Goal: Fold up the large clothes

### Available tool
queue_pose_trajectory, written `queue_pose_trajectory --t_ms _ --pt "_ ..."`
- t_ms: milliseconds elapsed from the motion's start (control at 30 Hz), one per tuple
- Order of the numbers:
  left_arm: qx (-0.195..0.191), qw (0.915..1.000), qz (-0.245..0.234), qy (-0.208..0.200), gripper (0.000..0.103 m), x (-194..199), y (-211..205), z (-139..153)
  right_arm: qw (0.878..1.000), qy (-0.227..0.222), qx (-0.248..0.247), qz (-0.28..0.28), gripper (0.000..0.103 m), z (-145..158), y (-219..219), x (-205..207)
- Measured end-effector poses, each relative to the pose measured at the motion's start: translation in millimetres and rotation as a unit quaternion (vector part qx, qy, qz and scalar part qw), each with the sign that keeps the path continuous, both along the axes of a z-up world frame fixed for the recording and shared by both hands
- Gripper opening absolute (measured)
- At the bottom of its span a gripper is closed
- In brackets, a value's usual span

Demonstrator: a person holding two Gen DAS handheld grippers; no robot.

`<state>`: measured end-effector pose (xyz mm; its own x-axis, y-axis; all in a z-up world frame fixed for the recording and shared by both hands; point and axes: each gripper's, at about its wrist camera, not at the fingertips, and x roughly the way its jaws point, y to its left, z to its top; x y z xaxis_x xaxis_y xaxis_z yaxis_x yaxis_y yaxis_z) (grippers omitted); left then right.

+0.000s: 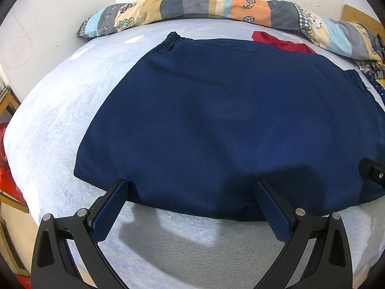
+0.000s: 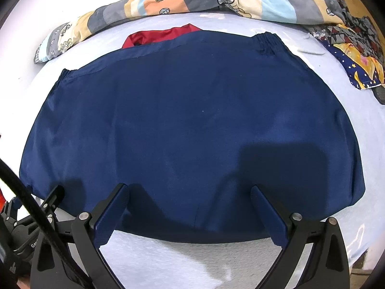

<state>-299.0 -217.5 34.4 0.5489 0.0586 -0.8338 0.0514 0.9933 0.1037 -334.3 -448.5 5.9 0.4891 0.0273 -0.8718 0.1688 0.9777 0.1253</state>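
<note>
Lying spread flat across the pale bed cover (image 1: pixel 48 125), with gathered elastic at the far edge and near hem just ahead of both tools: navy garment (image 1: pixel 228 120), large and apparently already doubled over. Likely to slide or bunch on the soft cover if only the top layer gets pinched, leaving the fold crooked. Could also drag the red cloth (image 1: pixel 284 42) tucked under the far edge, or snag the patchwork quilt (image 1: pixel 216 6) beyond. Left gripper (image 1: pixel 190 192): fingers wide apart, holding nothing, tips over the near hem toward its left corner. Right gripper (image 2: pixel 190 195): fingers likewise spread and empty, tips over the hem further right.
</note>
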Motion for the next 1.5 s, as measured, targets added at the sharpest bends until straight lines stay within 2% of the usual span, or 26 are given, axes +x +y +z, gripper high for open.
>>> queue_pose_trajectory --t_ms 167,267,433,667,933,1000,1133,1267,1500 --pt "-0.013 0.9999 -0.006 -0.009 0.103 -5 0 8 1.0 -0.004 0.012 -0.012 0.102 3 -7 0" --pt "-0.019 0.9978 -0.025 -0.059 0.103 -14 -5 29 1.0 -0.008 0.017 -0.024 0.102 7 -14 -1" --pt "-0.018 0.9922 -0.064 -0.105 0.103 -27 -19 48 0.999 -0.03 0.025 -0.029 0.102 21 -15 -7" --pt "-0.013 0.9903 -0.093 -0.102 0.103 -35 -28 45 0.999 -0.04 -0.005 0.013 0.102 29 11 -10" --pt "-0.013 0.9919 -0.094 -0.084 0.103 -29 -30 38 1.0 -0.028 0.001 0.004 0.102 22 5 -8" --pt "-0.012 0.9921 -0.093 -0.084 0.103 -28 -29 38 1.0 -0.021 0.017 -0.003 0.102 18 -1 -6" --pt "-0.017 0.9927 -0.088 -0.08 0.103 -26 -27 38 0.997 -0.003 0.06 -0.039 0.102 9 -25 -4" --pt "-0.018 0.9927 -0.087 -0.081 0.103 -26 -27 39 0.993 -0.013 0.069 -0.097 0.102 16 -66 -10" --pt "-0.02 0.9925 -0.088 -0.083 0.103 -26 -27 41 0.965 -0.046 0.107 -0.234 0.102 32 -164 -49"
